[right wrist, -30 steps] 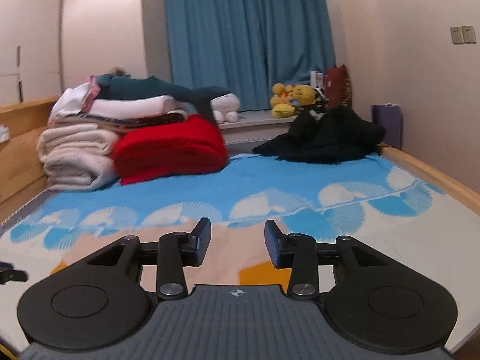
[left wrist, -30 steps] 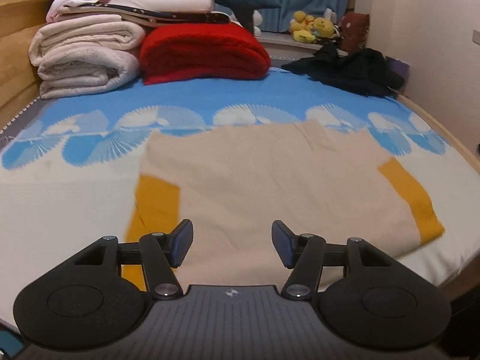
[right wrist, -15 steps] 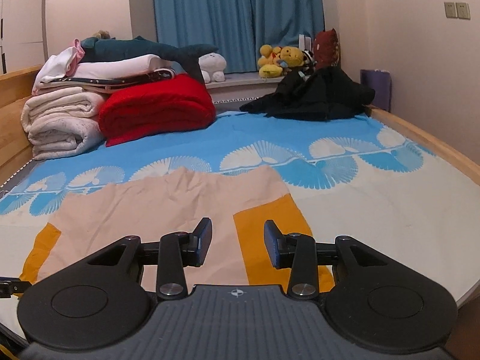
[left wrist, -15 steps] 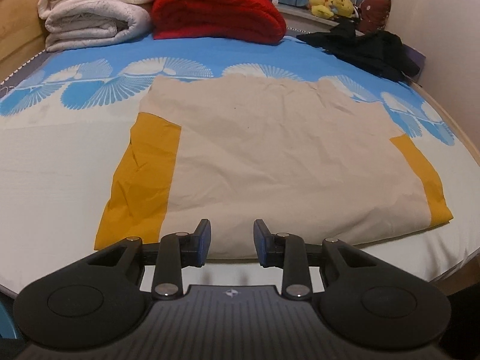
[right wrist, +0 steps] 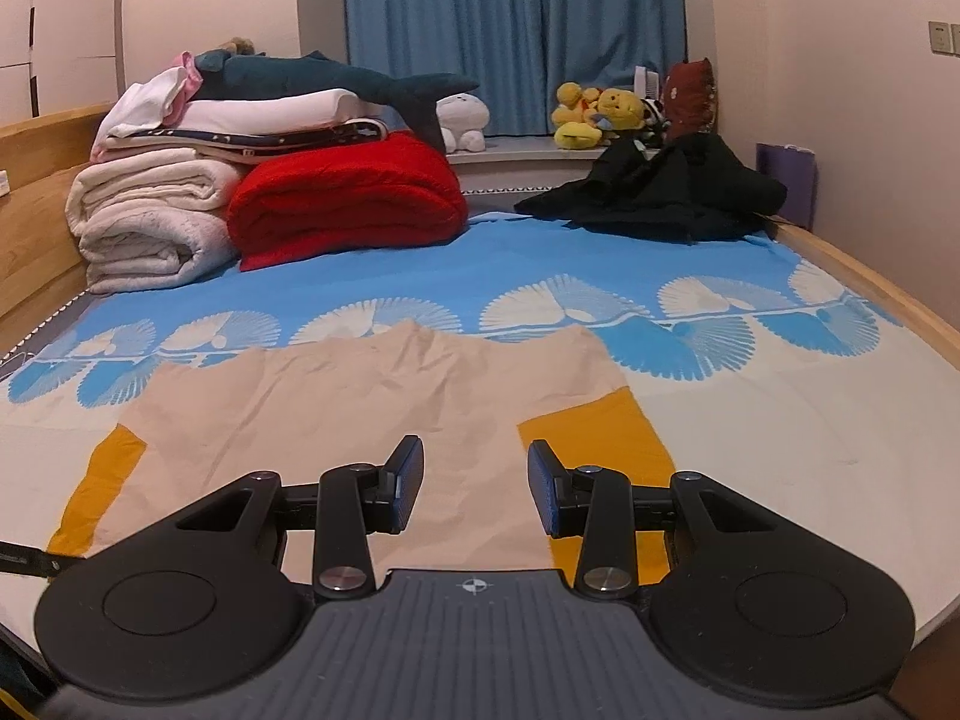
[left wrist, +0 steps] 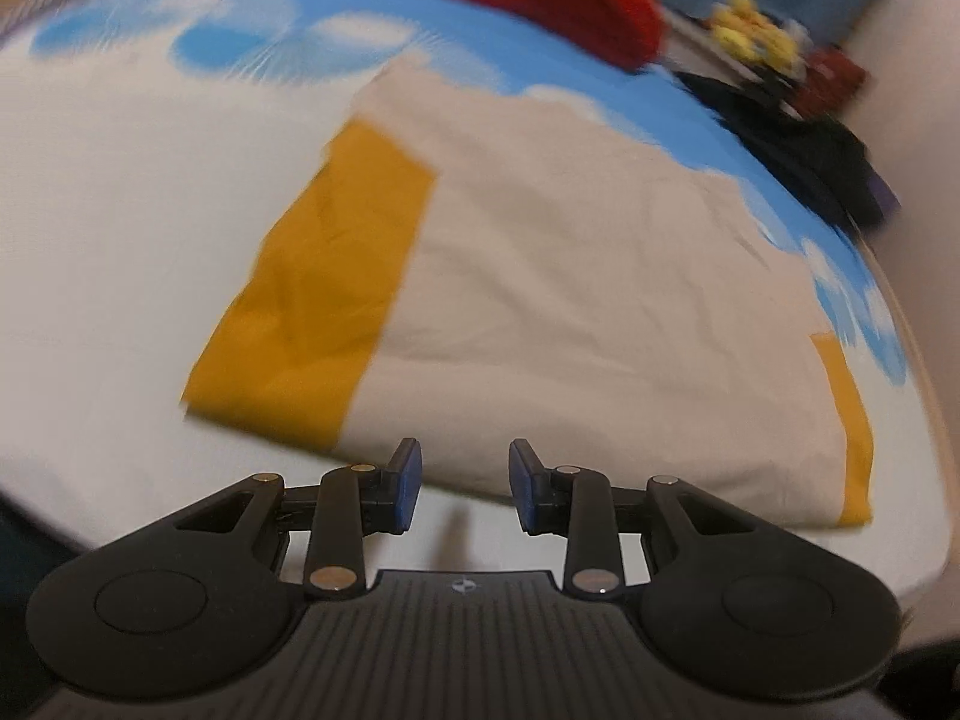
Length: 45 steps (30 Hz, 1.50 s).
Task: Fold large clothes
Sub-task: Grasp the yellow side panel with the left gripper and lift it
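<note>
Beige garment (left wrist: 588, 276) flat, near hem by L gripper (left wrist: 463, 483), bare sheet (left wrist: 108, 228) alongside.

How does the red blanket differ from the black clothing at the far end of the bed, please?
The red blanket is neatly folded into a thick block; the black clothing lies in a loose, crumpled heap. The blanket sits beside the white bedding stack at the left; the clothing lies at the right. Both rest on the blue-patterned sheet.

Location: a home bedroom. Indicators: a wooden-framed bed (right wrist: 888, 294) with a blue-and-white patterned sheet (right wrist: 540, 276); folded white quilts (right wrist: 150, 216) and a red blanket (right wrist: 348, 198) stacked at its head; a plush shark (right wrist: 336, 81); yellow stuffed toys (right wrist: 600, 114) on the sill; blue curtains (right wrist: 510, 30); wall switches (right wrist: 945, 36).
</note>
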### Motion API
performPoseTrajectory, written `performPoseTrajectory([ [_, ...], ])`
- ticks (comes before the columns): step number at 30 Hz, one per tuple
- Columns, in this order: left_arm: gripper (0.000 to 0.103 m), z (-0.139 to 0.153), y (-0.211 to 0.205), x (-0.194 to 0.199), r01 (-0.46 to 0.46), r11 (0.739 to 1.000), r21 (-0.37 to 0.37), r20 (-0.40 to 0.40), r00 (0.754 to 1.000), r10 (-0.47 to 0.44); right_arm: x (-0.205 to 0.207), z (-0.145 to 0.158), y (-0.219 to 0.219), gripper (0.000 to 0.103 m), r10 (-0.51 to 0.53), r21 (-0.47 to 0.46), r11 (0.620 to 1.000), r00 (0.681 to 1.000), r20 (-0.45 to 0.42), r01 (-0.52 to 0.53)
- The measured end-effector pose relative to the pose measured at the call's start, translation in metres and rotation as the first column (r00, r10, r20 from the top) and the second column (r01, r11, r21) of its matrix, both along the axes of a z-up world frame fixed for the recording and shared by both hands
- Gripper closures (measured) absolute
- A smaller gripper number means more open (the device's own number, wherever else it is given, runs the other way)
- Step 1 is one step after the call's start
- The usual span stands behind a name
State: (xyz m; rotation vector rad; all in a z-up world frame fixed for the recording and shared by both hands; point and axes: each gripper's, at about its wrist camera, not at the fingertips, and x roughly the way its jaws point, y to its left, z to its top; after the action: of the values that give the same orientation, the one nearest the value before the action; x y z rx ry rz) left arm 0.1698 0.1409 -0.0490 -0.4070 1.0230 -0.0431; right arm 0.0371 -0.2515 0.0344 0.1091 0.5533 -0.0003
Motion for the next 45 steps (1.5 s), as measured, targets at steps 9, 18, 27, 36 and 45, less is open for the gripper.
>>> performPoseTrajectory([
  [9, 0.046, -0.025, 0.059, 0.003, -0.268, 0.942, -0.199, -0.136, 0.96, 0.245, 0.007, 0.001, 0.011, 0.063, 0.025, -0.006, 1.0, 1.0, -0.008, -0.025],
  [18, 0.046, -0.048, 0.079, 0.003, -0.454, 0.85, -0.267, -0.174, 0.89, 0.421, 0.009, -0.003, 0.004, 0.063, 0.033, 0.014, 0.999, 0.999, -0.022, -0.032],
  [27, 0.047, -0.062, 0.076, 0.01, -0.514, 0.789, -0.338, -0.075, 0.85, 0.522, 0.008, -0.009, -0.007, 0.063, 0.017, 0.028, 0.999, 0.999, -0.046, -0.016],
  [36, 0.092, -0.061, 0.08, 0.013, -0.499, 0.784, -0.369, -0.04, 0.851, 0.523, 0.011, -0.015, -0.006, 0.063, 0.002, 0.02, 1.0, 0.998, -0.07, 0.0],
  [45, 0.1, 0.023, 0.092, -0.007, -0.36, 0.891, -0.278, 0.125, 0.906, 0.405, 0.029, -0.019, 0.038, 0.063, 0.064, 0.087, 0.995, 0.994, -0.093, -0.056],
])
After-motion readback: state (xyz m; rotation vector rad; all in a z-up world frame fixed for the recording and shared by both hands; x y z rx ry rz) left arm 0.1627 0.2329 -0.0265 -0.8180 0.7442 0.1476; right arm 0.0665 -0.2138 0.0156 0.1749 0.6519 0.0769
